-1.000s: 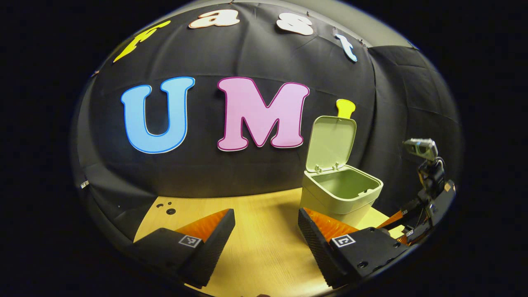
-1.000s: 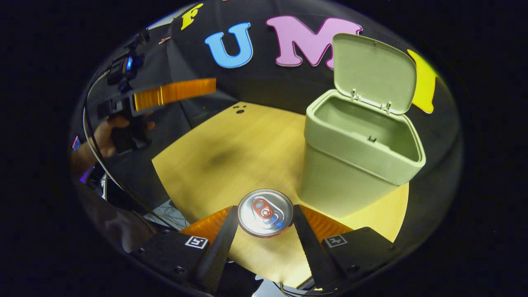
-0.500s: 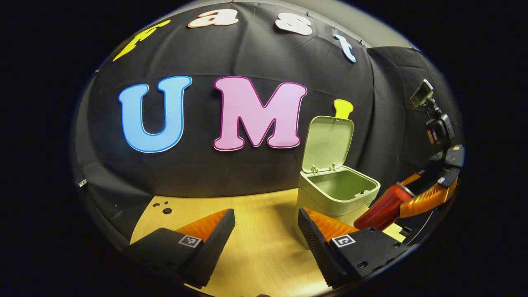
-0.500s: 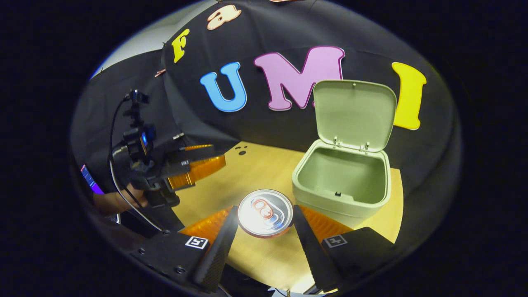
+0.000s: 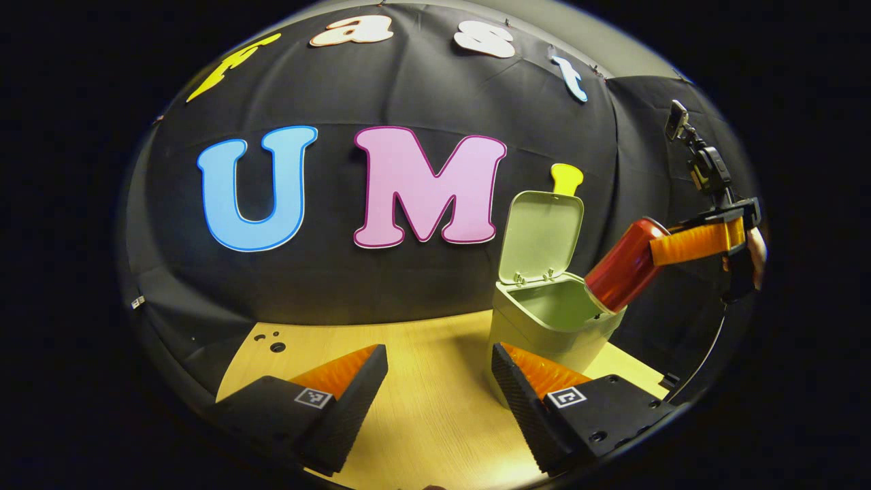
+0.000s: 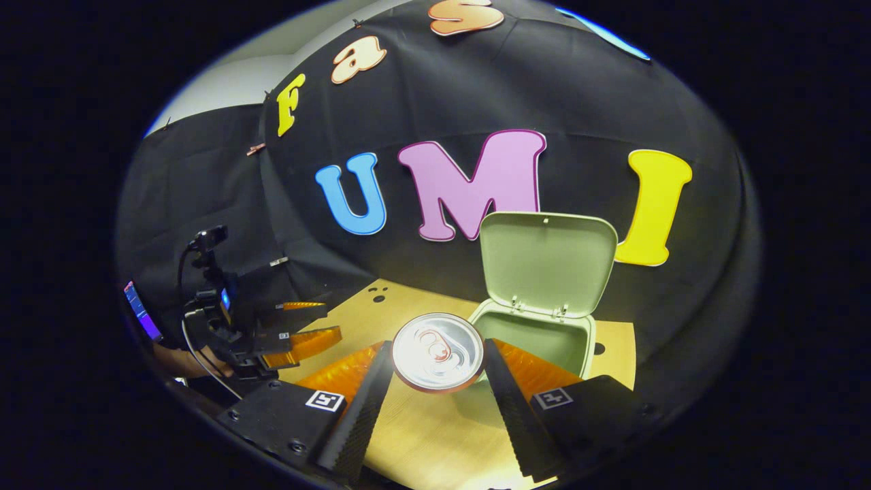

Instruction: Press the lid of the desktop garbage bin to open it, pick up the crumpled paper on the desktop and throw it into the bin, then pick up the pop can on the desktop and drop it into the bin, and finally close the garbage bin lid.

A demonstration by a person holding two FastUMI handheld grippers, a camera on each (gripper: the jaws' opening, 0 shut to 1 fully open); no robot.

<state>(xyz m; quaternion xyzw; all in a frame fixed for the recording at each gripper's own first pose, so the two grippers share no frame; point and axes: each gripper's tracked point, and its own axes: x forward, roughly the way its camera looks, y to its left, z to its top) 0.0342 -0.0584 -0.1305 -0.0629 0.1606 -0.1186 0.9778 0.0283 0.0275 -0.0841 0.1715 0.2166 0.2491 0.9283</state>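
Right hand-held gripper clamping pop can over open bin, left hand-held gripper wide, apart.

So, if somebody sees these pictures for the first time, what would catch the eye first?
Probably the red pop can, held tilted in the right tongs over the right edge of the pale green bin; in the right gripper view its silver top sits between the fingers. Next, the lid stands upright and open at the back of the bin. The left tongs hang open above the wooden table, holding nothing.
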